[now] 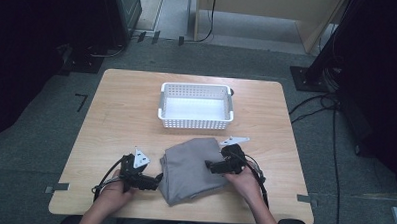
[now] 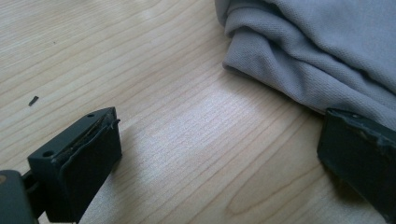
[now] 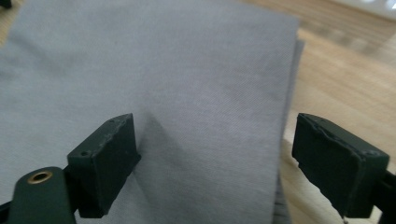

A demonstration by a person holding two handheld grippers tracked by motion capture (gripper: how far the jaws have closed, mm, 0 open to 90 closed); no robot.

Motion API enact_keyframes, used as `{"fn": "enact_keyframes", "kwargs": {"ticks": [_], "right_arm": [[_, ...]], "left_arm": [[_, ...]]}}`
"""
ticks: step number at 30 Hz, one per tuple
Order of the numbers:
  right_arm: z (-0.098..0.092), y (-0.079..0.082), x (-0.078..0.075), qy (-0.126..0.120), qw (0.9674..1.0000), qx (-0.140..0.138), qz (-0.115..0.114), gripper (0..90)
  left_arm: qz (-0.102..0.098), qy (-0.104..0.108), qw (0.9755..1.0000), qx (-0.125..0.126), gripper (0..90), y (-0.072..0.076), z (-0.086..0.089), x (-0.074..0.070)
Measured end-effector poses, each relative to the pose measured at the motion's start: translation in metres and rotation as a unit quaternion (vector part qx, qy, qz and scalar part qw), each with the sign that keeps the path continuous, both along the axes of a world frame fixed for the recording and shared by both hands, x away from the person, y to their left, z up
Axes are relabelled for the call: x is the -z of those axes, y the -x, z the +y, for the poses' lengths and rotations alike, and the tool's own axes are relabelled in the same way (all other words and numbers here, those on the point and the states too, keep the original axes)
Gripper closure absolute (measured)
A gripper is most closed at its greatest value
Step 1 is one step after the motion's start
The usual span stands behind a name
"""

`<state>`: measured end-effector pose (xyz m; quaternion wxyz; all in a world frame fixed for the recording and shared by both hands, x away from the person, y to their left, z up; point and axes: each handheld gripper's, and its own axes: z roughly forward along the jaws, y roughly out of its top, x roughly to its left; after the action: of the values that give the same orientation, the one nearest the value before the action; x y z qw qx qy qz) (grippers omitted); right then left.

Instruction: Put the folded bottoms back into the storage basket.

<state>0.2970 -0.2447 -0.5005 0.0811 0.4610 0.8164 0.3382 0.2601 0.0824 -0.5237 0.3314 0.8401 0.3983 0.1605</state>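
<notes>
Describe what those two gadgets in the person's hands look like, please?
Each hand carries black tongs: the left tongs and the right tongs. Both bear a pale grey three-cornered plate on top and trail a black cable. Up close, the blocky black fingers have worn, chipped edges and small screw holes. The forearms are bare, no sleeves.

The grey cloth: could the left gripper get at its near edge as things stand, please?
Probably yes. The left gripper stands open on bare table, and the cloth already lies beside one jaw with nothing between. The right gripper hovers over the far side.
</notes>
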Motion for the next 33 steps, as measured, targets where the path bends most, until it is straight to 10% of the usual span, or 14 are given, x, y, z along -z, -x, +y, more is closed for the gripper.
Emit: {"fn": "enact_keyframes", "kwargs": {"ticks": [8,15,24,33], "right_arm": [[0.002,-0.003,0.010,-0.011,0.9999,0.000,0.007,10.1],[0.019,0.002,0.014,0.032,0.9994,-0.004,-0.014,0.2],[0.023,0.013,0.013,0.012,0.9991,-0.012,-0.039,33.2],[0.020,0.007,0.006,-0.015,0.9998,-0.012,0.011,60.4]], "left_arm": [[0.000,0.001,1.0000,0.000,0.0,0.000,0.000,0.000],[0.000,-0.001,1.0000,0.000,0.0,0.000,0.000,0.000],[0.000,-0.001,1.0000,0.000,0.0,0.000,0.000,0.000],[0.000,0.000,1.0000,0.000,0.0,0.000,0.000,0.000]]}}
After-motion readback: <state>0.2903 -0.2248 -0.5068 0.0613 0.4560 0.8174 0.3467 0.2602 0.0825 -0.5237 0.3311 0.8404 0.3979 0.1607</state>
